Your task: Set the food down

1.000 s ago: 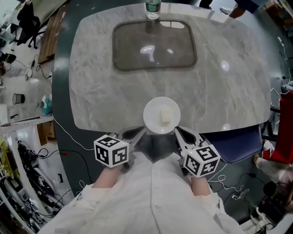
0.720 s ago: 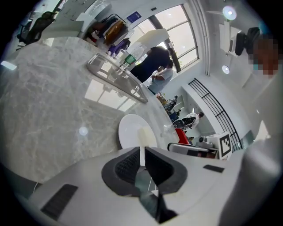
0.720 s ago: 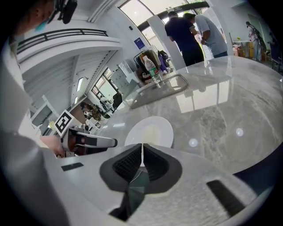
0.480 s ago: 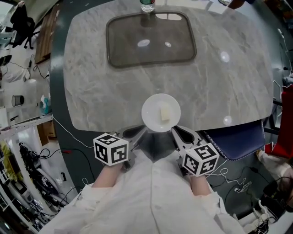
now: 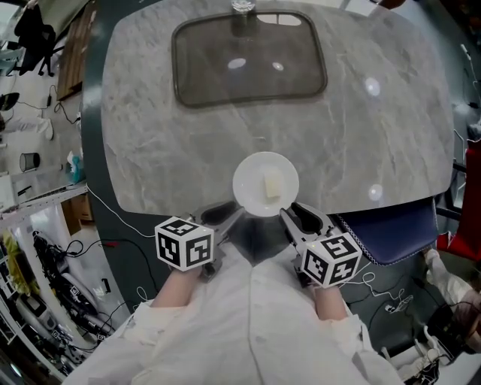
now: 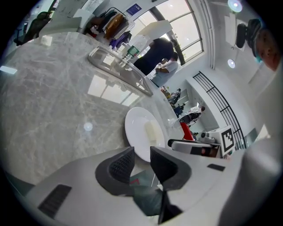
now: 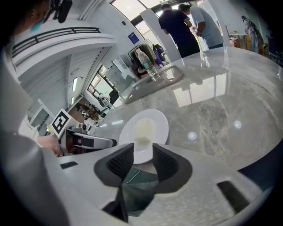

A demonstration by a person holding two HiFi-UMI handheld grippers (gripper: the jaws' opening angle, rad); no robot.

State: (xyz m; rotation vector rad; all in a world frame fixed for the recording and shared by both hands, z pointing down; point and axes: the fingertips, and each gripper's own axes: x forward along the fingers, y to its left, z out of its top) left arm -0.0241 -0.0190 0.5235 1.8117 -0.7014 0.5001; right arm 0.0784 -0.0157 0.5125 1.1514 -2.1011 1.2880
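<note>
A white plate rests on the grey marble table near its front edge, with a pale block of food on it. My left gripper is at the plate's near left rim and my right gripper at its near right rim. Both pairs of jaws have just been opening. In the left gripper view the plate reaches into the gap of the left gripper, and no pad presses on it. The right gripper likewise stands open around the plate's rim.
A dark rectangular tray lies set into the table's far side, with a bottle behind it. A blue seat sits under the table edge at the right. People stand beyond the table.
Both grippers were shut on the plate's near rim; now both pairs of jaws stand apart and the plate lies free on the table. The hands stayed close to the rim.
</note>
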